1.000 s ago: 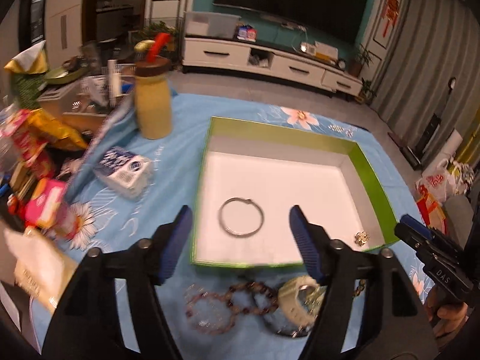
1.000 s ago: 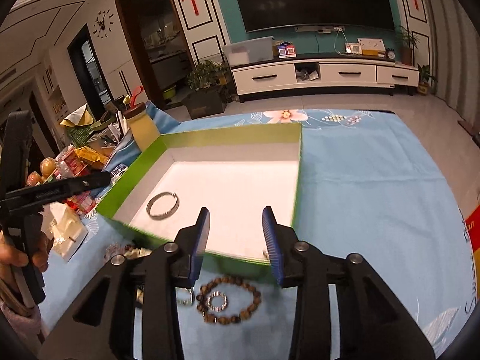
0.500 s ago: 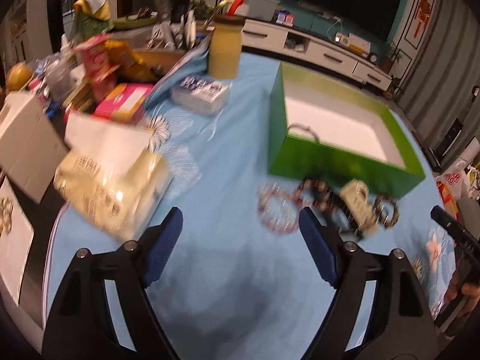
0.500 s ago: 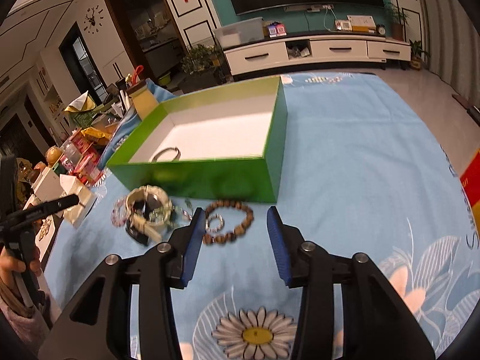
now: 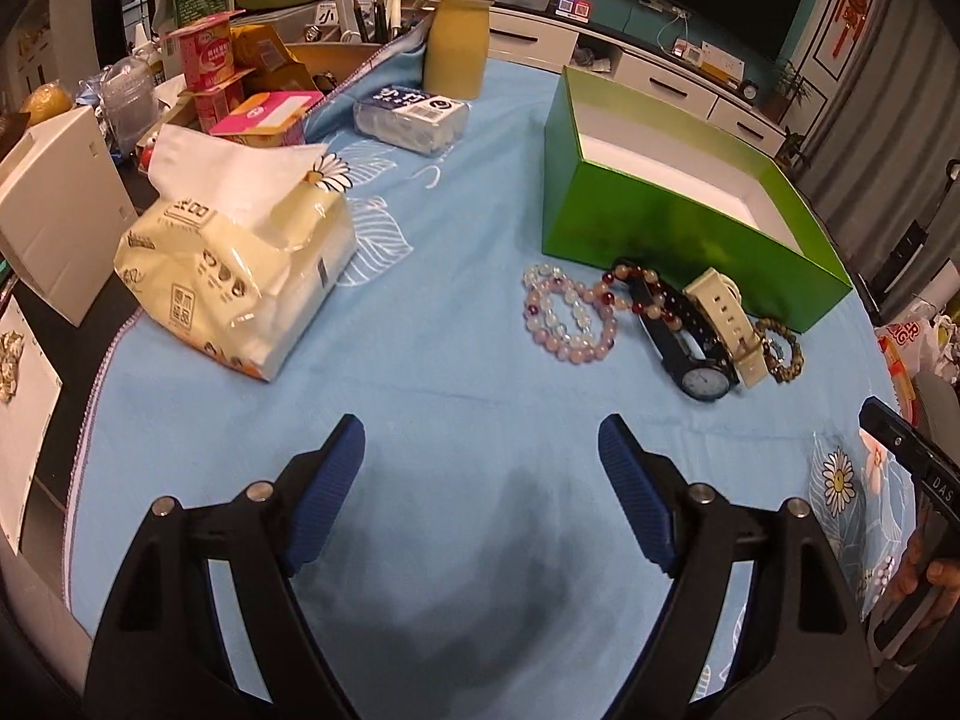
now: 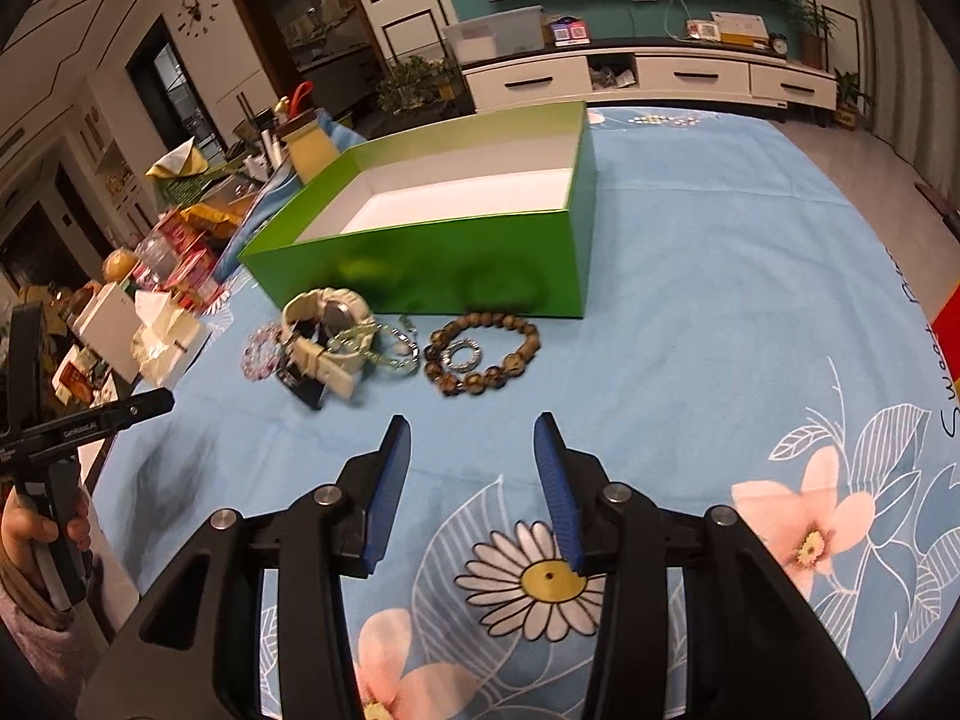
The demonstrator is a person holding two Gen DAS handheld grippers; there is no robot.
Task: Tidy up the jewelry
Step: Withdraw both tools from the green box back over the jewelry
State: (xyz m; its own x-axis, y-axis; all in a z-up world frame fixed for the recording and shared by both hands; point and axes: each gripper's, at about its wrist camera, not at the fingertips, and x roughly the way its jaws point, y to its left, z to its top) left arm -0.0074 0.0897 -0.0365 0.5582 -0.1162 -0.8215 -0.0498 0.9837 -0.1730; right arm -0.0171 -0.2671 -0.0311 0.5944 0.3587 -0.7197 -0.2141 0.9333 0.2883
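A green box [image 5: 678,228] with a white inside stands on the blue flowered cloth. In front of it lie a pink bead bracelet [image 5: 567,315], a red-bead bracelet [image 5: 636,288], a cream watch [image 5: 726,312], a dark watch [image 5: 702,381] and a brown bead bracelet [image 5: 780,351]. My left gripper [image 5: 480,426] hovers open over bare cloth, short of the pile. The right wrist view shows the same box [image 6: 432,264], cream watch [image 6: 324,330] and brown bead bracelet [image 6: 483,351] around a small silver ring [image 6: 461,356]. My right gripper [image 6: 472,420] is open and empty just short of that bracelet.
A tissue pack [image 5: 240,276], a wipes packet [image 5: 411,114], a yellow bottle [image 5: 457,45] and a white carton [image 5: 54,210] crowd the left side among snack boxes. The cloth's edge runs down the left. A hand holds the other gripper [image 6: 72,426] at the left.
Both grippers have pulled back from above the box and sunk toward the cloth before the jewelry. The box floor with its silver bangle has dropped out of sight. Both jaws stand slightly wider.
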